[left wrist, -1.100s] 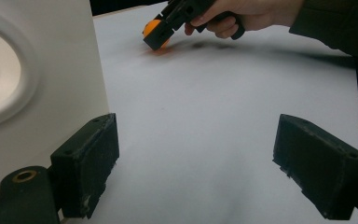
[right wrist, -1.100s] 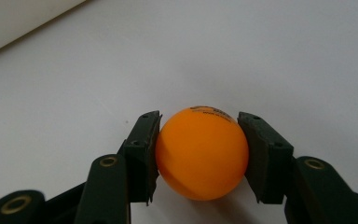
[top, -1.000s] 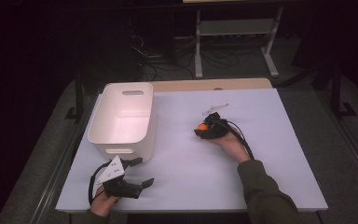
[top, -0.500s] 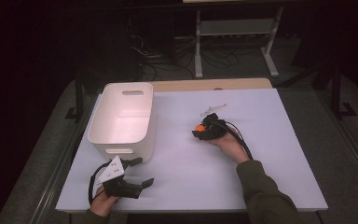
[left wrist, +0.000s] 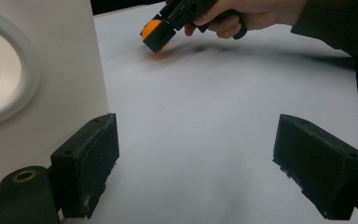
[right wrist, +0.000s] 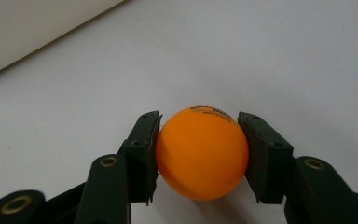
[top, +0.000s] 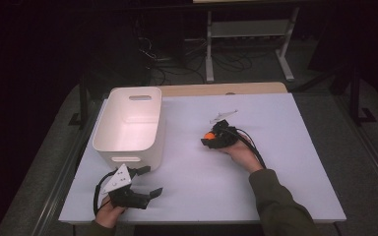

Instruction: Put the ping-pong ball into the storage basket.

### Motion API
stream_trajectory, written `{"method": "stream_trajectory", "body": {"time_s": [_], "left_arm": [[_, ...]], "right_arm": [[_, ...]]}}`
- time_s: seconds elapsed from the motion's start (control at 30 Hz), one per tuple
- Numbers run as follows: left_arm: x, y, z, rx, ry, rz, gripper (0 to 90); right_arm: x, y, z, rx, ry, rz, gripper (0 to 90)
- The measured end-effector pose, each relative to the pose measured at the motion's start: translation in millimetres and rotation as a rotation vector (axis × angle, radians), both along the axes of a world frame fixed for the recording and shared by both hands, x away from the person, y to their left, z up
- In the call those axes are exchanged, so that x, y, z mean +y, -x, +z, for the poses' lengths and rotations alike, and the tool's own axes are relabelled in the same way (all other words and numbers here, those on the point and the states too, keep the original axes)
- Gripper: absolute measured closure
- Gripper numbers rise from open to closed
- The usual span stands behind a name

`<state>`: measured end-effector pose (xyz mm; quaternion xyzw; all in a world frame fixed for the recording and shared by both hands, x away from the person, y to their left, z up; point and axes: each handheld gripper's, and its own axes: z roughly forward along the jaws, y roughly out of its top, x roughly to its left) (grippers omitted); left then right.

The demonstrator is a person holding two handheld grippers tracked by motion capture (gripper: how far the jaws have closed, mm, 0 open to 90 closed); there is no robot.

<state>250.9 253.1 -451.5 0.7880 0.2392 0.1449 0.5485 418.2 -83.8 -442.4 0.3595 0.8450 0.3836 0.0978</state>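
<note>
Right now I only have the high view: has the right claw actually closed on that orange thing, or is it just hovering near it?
Observer: Closed. In the right gripper view the right claw has both pads pressed on an orange ping-pong ball.
Operator: Any markings on it?
Observer: Small dark print near the ball's top, too small to read.
Operator: And the left claw?
Observer: The left claw is open, nothing between its jaws, with the white bin wall right beside one jaw.

Print on the orange ball (right wrist: 202, 153) is unreadable.
</note>
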Motion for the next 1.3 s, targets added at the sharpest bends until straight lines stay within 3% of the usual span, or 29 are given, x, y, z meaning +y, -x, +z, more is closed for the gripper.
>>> {"method": "stream_trajectory", "body": {"time_s": [1.3], "left_arm": [[0.0, 0.7, 0.1, -0.004, -0.002, -0.002, 14.1]], "right_arm": [[32.8, 15.2, 1.7, 0.004, 0.006, 0.114, 49.8]]}}
